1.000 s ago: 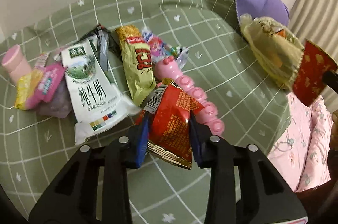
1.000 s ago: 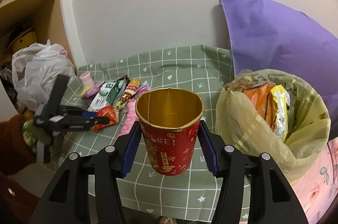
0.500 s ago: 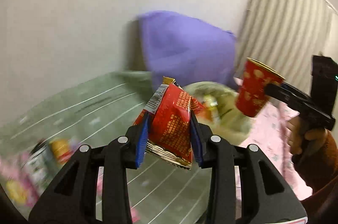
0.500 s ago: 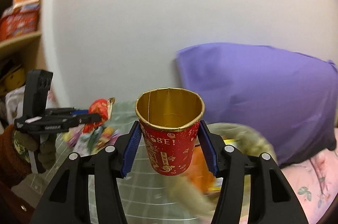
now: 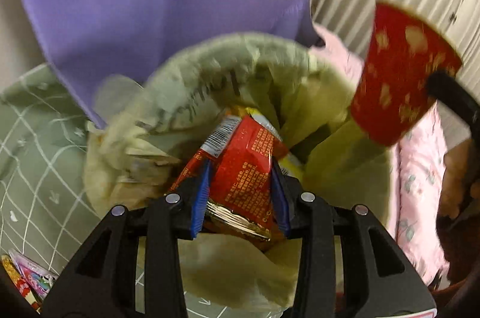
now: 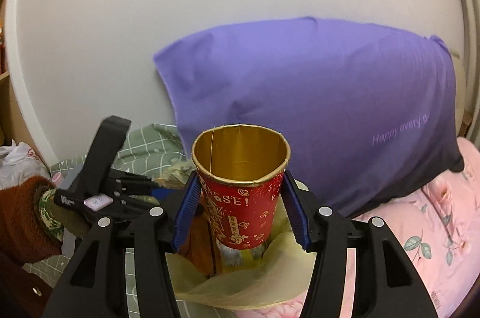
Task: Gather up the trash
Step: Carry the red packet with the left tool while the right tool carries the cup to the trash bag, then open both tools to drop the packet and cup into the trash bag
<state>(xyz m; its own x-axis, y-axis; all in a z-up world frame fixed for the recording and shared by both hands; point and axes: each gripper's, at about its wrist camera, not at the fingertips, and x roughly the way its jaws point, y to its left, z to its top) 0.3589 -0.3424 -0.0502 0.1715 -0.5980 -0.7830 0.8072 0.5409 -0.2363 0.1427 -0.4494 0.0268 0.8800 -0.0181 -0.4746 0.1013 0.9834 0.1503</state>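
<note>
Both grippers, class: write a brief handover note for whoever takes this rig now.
Left gripper: shut on the red snack wrapper, over the mouth of the yellow trash bag.
Right gripper: shut on the upright red paper cup, above the bag.
Done: both pieces carried to the bag.
Left: release both; more wrappers lie on the green cloth.

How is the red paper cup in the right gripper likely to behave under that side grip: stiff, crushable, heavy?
The red paper cup looks empty, its gold inside bare, so probably very light. Thin paper walls would likely buckle under a harder squeeze, though the rim looks round now. The right gripper pinches its tapered sides, so it might slip downward if loosened over the yellow trash bag.
</note>
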